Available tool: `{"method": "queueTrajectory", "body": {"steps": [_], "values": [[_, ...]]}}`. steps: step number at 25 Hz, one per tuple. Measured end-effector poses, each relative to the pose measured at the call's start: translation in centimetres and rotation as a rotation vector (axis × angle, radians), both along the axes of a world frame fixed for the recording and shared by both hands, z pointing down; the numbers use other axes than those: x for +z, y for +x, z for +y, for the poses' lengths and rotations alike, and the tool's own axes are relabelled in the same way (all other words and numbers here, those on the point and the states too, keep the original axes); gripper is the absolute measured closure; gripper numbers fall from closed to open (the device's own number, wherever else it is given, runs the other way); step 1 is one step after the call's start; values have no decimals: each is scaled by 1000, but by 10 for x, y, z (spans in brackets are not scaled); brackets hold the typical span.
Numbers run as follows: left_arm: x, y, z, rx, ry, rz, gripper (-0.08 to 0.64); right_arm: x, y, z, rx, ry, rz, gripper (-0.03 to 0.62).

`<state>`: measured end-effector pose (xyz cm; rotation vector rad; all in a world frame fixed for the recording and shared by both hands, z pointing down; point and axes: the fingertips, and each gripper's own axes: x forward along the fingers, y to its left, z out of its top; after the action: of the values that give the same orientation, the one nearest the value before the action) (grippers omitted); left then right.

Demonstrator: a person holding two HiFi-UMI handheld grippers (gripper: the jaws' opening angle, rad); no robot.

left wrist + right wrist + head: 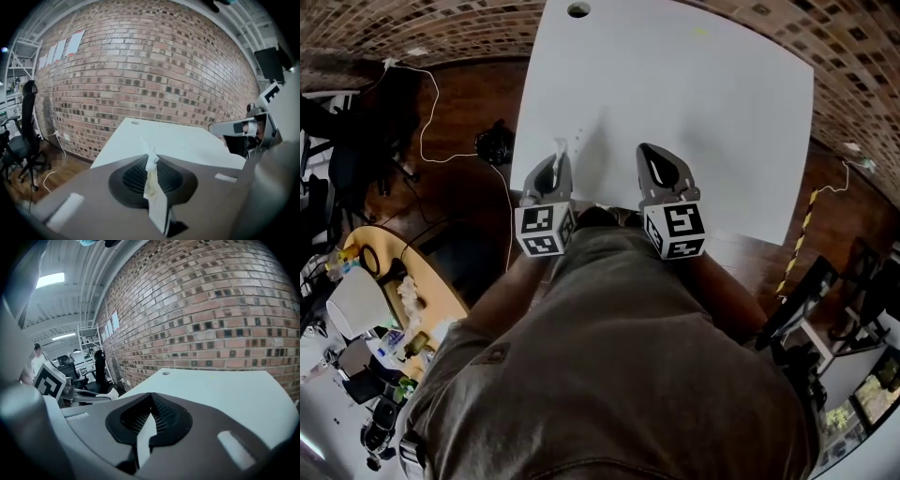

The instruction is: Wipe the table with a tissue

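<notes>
Wiping did not look to be under way yet. Your left claw [556, 156] was pinching the tissue [560, 145] between jaws pressed together, with a thin twisted white strip standing out past the tips. You held it over the near edge of the white table [694, 103]. Your right claw [645, 150] hung just beside it, jaws pressed together on nothing.

To wipe well, you probably needed to tip the left claw down so that the paper, not the hard tips, met the top. So little tissue stuck out that scraping seemed a real risk. Light pressure and overlapping strokes from the near edge toward the round hole [578, 9] at the far edge would have suited such a thin strip, which could tear or slip out. The right claw was best kept out of the path.

Whether the tissue touched the table could not be told, because the head view showed it too small and the left gripper view looked out level above the surface. How much paper lay folded inside the jaws was hidden. Your body and both claws covered the table's near edge. No dirt could be made out beyond a faint yellowish speck near the far side, too small to identify.
</notes>
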<state>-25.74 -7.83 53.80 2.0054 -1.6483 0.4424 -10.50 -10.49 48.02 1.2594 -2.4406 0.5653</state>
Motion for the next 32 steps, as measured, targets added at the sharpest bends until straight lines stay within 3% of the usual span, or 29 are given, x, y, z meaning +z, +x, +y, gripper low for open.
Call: {"method": "queueTrajectory", "body": {"steps": [18, 23, 32], "values": [[88, -14, 2, 25, -254, -90, 534, 49, 9, 0, 25, -145, -1, 578], [86, -6, -3, 62, -259, -129, 535, 50, 15, -2, 40, -149, -4, 578], [88, 12, -2, 111, -275, -126, 535, 47, 25, -3, 62, -142, -8, 578]]}}
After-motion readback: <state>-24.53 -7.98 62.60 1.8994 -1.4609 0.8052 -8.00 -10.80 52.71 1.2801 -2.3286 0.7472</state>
